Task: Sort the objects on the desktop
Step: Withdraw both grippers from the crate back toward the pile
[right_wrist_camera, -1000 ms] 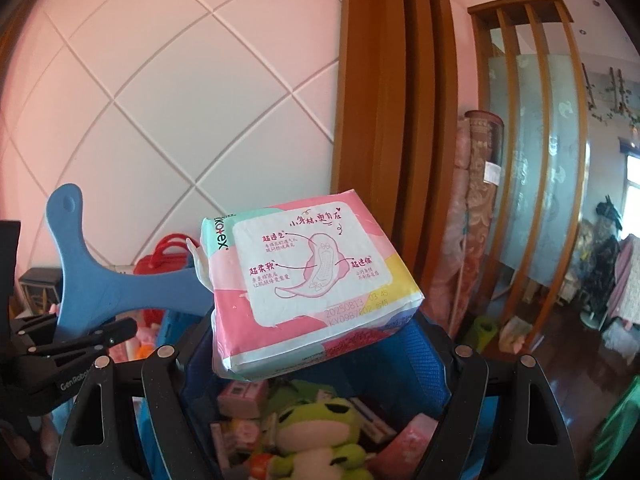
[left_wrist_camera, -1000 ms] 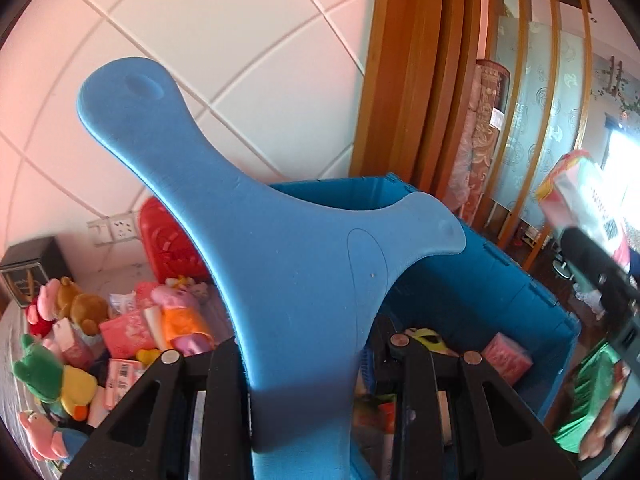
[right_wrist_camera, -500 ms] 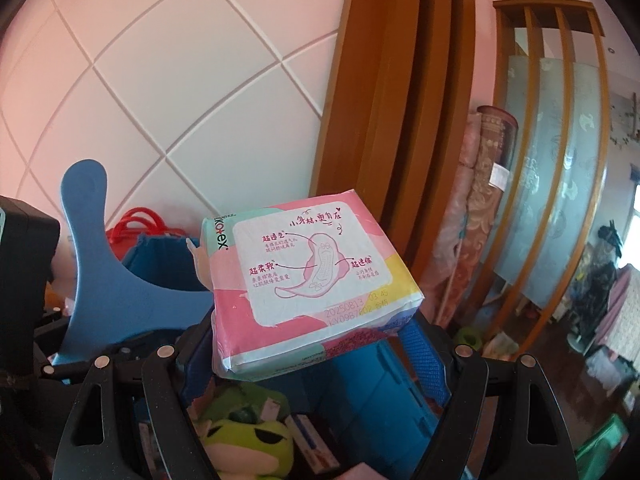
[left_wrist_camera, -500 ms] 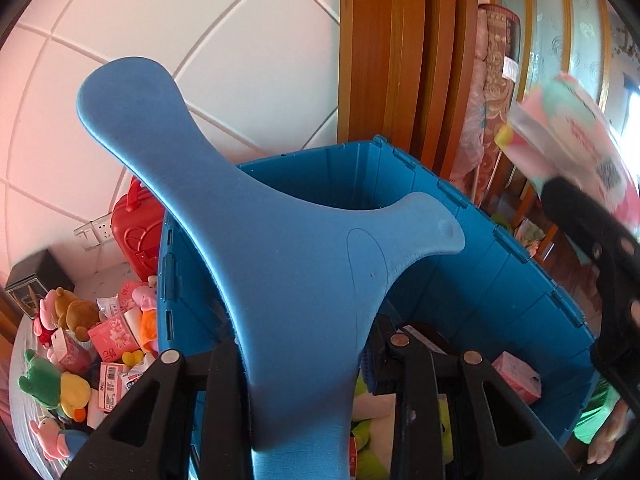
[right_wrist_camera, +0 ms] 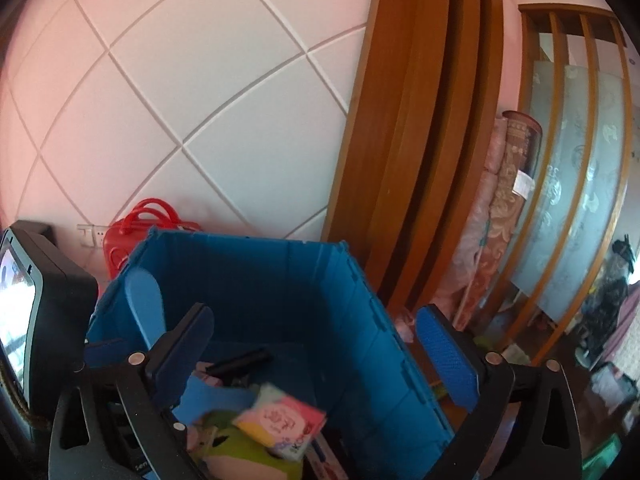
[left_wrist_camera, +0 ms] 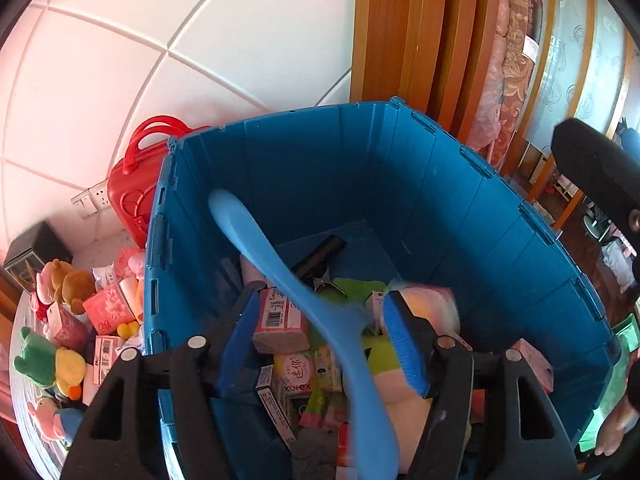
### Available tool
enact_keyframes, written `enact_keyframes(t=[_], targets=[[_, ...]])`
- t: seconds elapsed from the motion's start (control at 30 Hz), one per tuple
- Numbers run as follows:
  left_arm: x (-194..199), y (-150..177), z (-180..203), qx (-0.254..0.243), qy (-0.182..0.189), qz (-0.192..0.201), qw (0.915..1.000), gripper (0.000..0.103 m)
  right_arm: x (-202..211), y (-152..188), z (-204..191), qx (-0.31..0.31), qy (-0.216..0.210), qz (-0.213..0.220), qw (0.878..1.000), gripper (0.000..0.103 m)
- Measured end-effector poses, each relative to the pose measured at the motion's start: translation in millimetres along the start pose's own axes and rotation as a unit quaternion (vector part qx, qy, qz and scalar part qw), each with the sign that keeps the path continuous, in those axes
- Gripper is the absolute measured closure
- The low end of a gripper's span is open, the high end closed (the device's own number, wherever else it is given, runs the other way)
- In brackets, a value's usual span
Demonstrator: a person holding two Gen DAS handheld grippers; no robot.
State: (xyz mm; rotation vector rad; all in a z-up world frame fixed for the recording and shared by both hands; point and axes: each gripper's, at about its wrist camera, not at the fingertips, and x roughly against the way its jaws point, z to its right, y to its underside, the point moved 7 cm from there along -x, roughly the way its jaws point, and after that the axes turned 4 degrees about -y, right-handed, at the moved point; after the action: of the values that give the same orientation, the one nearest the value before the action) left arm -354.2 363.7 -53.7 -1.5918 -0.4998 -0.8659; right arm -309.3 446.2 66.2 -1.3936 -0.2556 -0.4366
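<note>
both grippers open over the blue bin

the room behind was a white wall [right_wrist_camera: 192,92] with diagonal grooves, a wooden frame [right_wrist_camera: 416,132] to its right, rolled fabric [right_wrist_camera: 512,184] leaning there, and frosted glass panels [right_wrist_camera: 580,184] beyond. a red case [left_wrist_camera: 132,192] stood against the wall by a socket [left_wrist_camera: 90,200], just behind the bin. left of the bin, on a pale tabletop [left_wrist_camera: 28,436], i saw plush toys [left_wrist_camera: 48,360] and small pink packs [left_wrist_camera: 108,308] crowded together.

the bin [left_wrist_camera: 460,208] was a deep blue crate with ribbed walls, already part filled with packets, a green plush [left_wrist_camera: 380,356] and a dark tool [left_wrist_camera: 320,256] near the far corner.

my left gripper [left_wrist_camera: 320,340] had its jaws spread wide and held nothing. the hanger [left_wrist_camera: 288,280], smooth blue plastic and blurred, lay loose between the fingers, slanting down inside the bin, its rounded end up near the left wall.

my right gripper [right_wrist_camera: 320,352] was likewise wide open, its blue pads [right_wrist_camera: 448,356] apart with nothing between them. the pad pack [right_wrist_camera: 280,420], pink, yellow and mint with a white label, sat tilted and blurred inside the bin, on or just above the green plush; i could not tell which.
</note>
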Motion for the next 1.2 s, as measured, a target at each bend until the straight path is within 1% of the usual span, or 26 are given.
enact_keyframes(t=[0.1, 0.13, 0.2, 0.27, 0.43, 0.57, 0.7, 0.87, 0.97, 1.03, 1.13, 1.2], targets=[[0.2, 3.4, 1.3, 0.001, -0.005, -0.016, 0.9999, 0.034, 1.2, 2.3, 7.0, -0.007, 0.002, -0.003, 1.000, 0.000], [-1.1, 6.3, 1.8, 0.001, -0.007, -0.027, 0.9996, 0.034, 1.6, 4.7, 8.9, -0.011, -0.002, -0.006, 1.000, 0.000], [-3.3, 10.5, 2.1, 0.003, 0.000, -0.037, 0.9993, 0.034, 2.0, 6.1, 12.3, -0.013, -0.008, -0.012, 1.000, 0.000], [-3.8, 14.4, 2.7, 0.000, -0.004, -0.043, 0.9991, 0.034, 4.3, 10.1, 14.9, -0.017, -0.014, -0.014, 1.000, 0.000], [-3.0, 22.0, 0.8, -0.003, 0.000, -0.042, 0.9991, 0.034, 7.3, 20.5, 19.7, -0.033, -0.025, -0.022, 0.999, 0.000], [3.2, 26.7, 0.9, -0.009, 0.002, -0.042, 0.9991, 0.034, 6.9, 29.3, 19.2, -0.037, -0.036, -0.038, 0.998, 0.000], [16.4, 33.3, -2.8, -0.025, -0.013, -0.026, 0.9993, 0.034, 9.6, 38.5, 16.4, -0.045, -0.048, -0.060, 0.996, 0.000], [38.3, 43.4, -12.9, -0.032, -0.014, -0.003, 0.9994, 0.034, 26.3, 43.2, 8.0, -0.050, -0.066, -0.053, 0.995, 0.000], [51.9, 50.6, -22.0, -0.026, -0.007, 0.008, 0.9996, 0.034, 32.9, 46.1, -2.6, -0.039, -0.067, -0.053, 0.996, 0.000], [59.8, 56.1, -29.3, -0.019, -0.006, 0.015, 0.9997, 0.034, 37.9, 48.8, -11.9, -0.033, -0.078, -0.052, 0.995, 0.000], [71.6, 64.4, -42.4, -0.017, -0.021, 0.035, 0.9990, 0.034, 45.5, 52.1, -26.1, -0.033, -0.095, -0.052, 0.994, 0.000], [82.0, 71.1, -55.0, -0.018, -0.038, 0.059, 0.9974, 0.034, 51.4, 55.8, -39.2, -0.027, -0.104, -0.054, 0.993, 0.000]])
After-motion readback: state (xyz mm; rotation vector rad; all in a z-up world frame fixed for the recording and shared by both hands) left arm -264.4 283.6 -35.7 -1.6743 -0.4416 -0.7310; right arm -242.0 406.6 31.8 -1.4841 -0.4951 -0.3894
